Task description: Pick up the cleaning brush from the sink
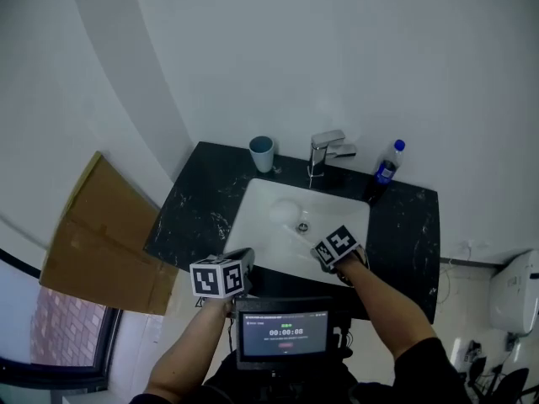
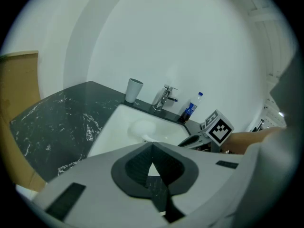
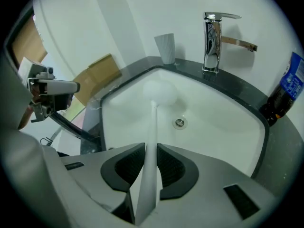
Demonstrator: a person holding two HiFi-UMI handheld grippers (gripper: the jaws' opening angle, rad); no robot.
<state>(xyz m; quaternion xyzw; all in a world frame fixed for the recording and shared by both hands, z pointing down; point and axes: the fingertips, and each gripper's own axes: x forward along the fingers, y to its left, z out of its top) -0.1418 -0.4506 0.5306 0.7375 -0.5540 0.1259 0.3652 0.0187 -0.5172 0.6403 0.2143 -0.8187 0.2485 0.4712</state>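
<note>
The white sink [image 1: 253, 196] is set in a black marble counter [image 1: 194, 213]. The cleaning brush [image 3: 153, 122] is white, with a long thin handle and a rounded head [image 3: 159, 90] over the basin [image 3: 223, 122] near the drain. My right gripper [image 3: 151, 148] is shut on the handle, which runs up between its dark pads [image 3: 128, 167]. In the head view this gripper [image 1: 320, 252] sits at the sink's front edge. My left gripper [image 2: 152, 150] is shut with nothing in it, held over the counter's front edge [image 1: 242, 259], left of the right one.
A chrome faucet [image 1: 324, 151] stands behind the basin, a pale blue cup [image 1: 262, 153] to its left and a blue bottle [image 1: 387, 167] to its right. Flat cardboard [image 1: 101, 234] leans beside the counter on the left. A small screen [image 1: 285, 331] sits below my arms.
</note>
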